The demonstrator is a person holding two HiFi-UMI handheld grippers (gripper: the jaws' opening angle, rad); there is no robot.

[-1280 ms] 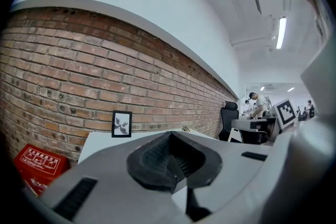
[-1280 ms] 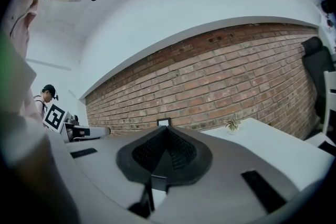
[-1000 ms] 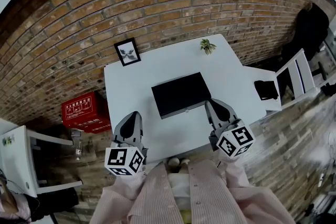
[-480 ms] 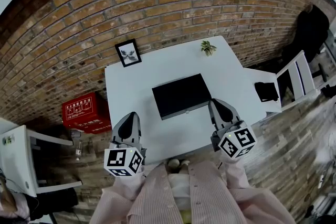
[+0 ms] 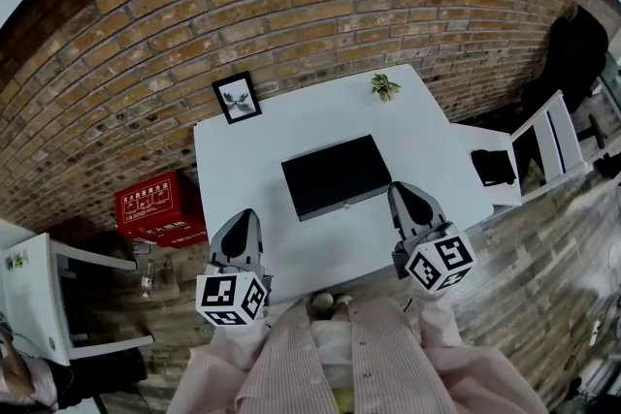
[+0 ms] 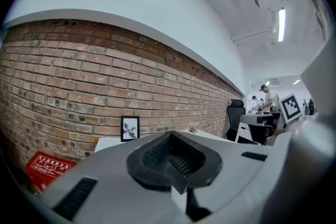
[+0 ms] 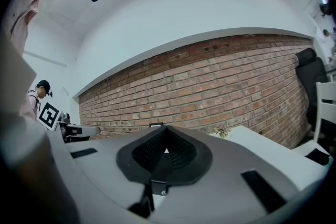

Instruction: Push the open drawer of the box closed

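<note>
The flat black box (image 5: pixel 335 175) lies in the middle of the white table (image 5: pixel 243 160). Its front face, with a small pale knob (image 5: pixel 344 206), is turned toward me. I cannot tell whether the drawer stands out from the box. My left gripper (image 5: pixel 245 214) hovers at the table's near edge, left of the box, shut and empty. My right gripper (image 5: pixel 401 191) sits just off the box's front right corner, also shut with nothing in it. In both gripper views the jaws meet in a closed V, left gripper (image 6: pixel 173 165) and right gripper (image 7: pixel 164 152). They hide the box.
A framed picture (image 5: pixel 236 96) and a small plant (image 5: pixel 384 85) stand at the table's far edge by the brick wall. A red box (image 5: pixel 153 206) sits on the floor at the left. White chairs stand at the right (image 5: pixel 543 145) and the left (image 5: pixel 39 296).
My right gripper has drifted a little to the right and toward me. The left gripper and the box have barely moved.
</note>
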